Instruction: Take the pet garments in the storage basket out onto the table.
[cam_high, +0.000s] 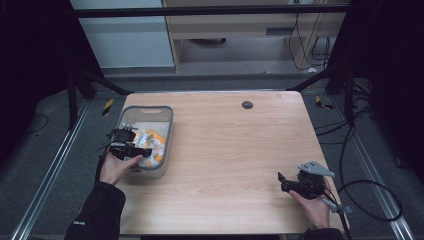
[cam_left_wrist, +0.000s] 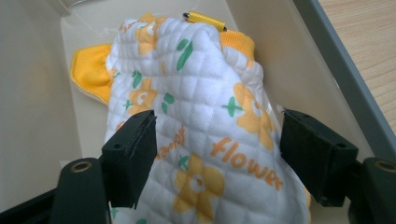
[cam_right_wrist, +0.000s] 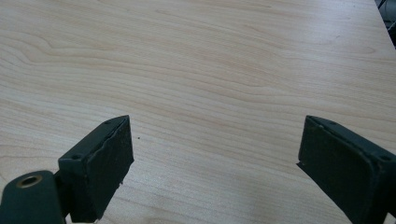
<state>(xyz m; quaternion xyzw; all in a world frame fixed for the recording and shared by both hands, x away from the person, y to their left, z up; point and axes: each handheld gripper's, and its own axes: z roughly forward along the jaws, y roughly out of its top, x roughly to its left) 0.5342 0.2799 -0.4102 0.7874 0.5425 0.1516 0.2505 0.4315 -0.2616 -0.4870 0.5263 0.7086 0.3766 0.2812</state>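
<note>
Between the left tongs (cam_left_wrist: 215, 158), a quilted cloth (cam_left_wrist: 201, 107) reads "flower".

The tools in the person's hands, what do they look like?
Both are black. Each tool has two chunky, square-ended jaws with rough dark pads and a brass-coloured ring at the base. The right tool carries a grey three-cornered plate on top and trails a black cable. The left tool looks the same. A dark sleeve covers the left forearm.
</note>
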